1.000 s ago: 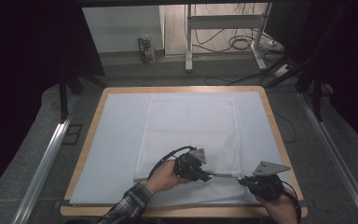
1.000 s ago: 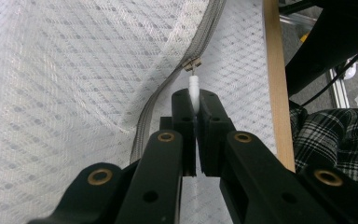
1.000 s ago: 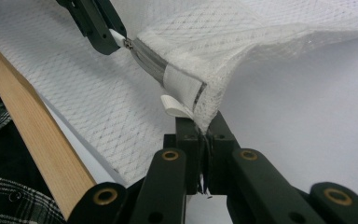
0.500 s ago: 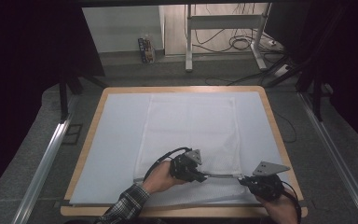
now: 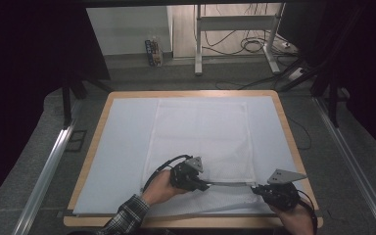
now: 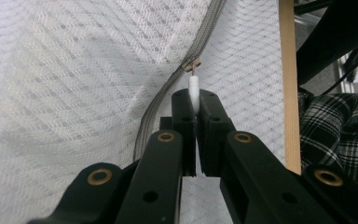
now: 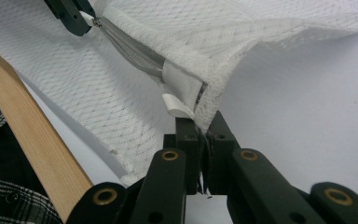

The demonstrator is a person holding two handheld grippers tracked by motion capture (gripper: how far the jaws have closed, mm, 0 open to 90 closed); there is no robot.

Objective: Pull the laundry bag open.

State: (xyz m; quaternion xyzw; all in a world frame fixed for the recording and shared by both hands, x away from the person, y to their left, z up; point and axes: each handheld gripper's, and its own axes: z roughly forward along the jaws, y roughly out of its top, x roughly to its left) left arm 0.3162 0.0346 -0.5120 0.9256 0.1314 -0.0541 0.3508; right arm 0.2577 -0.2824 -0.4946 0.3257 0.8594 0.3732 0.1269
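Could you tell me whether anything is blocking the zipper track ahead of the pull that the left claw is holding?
Nothing visible does. The left claw is shut on the white zipper pull, and the grey zipper track runs free across the mesh bag between it and the right claw, which pinches the bag's corner.

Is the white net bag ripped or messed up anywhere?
No rips that I can see. The mesh bag lies flat except along its near edge, where it is lifted and bunched. That is because the left claw pinches the white zipper pull and the right claw grips the bag's corner. The zipper looks whole.
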